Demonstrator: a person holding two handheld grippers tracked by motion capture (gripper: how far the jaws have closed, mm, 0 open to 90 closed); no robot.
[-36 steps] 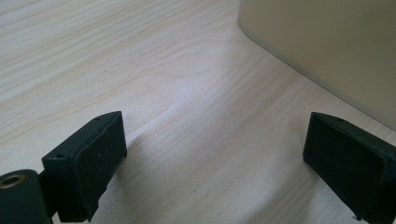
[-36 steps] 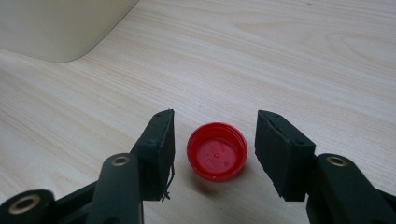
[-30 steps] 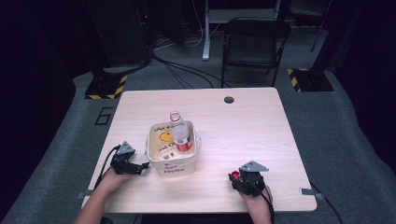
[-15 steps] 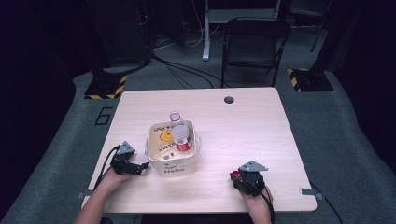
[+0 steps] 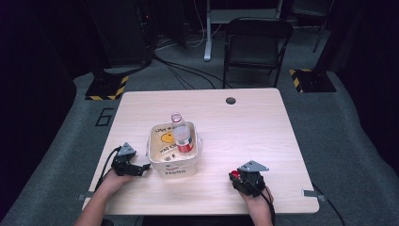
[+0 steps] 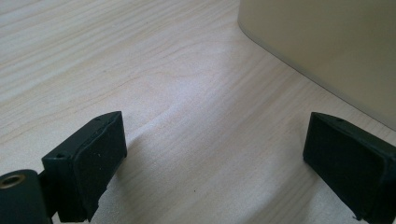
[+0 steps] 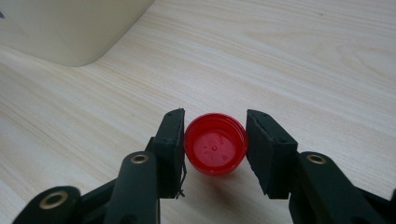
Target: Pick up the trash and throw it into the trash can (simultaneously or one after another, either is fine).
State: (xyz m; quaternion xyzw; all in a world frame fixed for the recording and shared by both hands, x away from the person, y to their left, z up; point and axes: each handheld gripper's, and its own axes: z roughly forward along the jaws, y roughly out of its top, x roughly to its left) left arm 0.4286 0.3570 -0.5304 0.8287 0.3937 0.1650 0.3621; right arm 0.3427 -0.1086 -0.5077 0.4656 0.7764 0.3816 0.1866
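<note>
Dark room w/ cables on grey carpet, a folding chair [image 5: 256, 42] behind, and a pale wood table [image 5: 244, 127] lit in the middle. On it sits a cream plastic bin [image 5: 173, 162] w/ a cartoon print and "Hello" on its front wall; inside stand a clear bottle [image 5: 177, 118] w/ no cap and a red can w/ a pale lid [image 5: 183, 139], packed tight, so prob. sorted there for storage.

Right gripper [image 7: 214, 145] rests low near the table's front edge, well apart from the bin. Its jaws are closed on a red bottle cap [image 7: 215, 149]: both pads press the cap's rim from opposite sides, open side of the cap facing up. Grip across the rim makes sense, since the cap is round and shallow and a side pinch keeps it from sliding. In the high view the cap shows as a red spot at the right gripper [image 5: 235, 176]. Cap sits on or just above the wood; can't tell which.

Left gripper [image 6: 215, 149] lies just beside the bin's left wall [image 6: 327, 51], jaws wide apart w/ nothing between them, only bare wood. In the high view the left gripper [image 5: 141, 168] points at the bin. Likely parked there to steady the bin or bottle.

Judgement: cap is freshly pinched, lift not begun. Next move prob. calls for carrying it over to the capless bottle.
</note>
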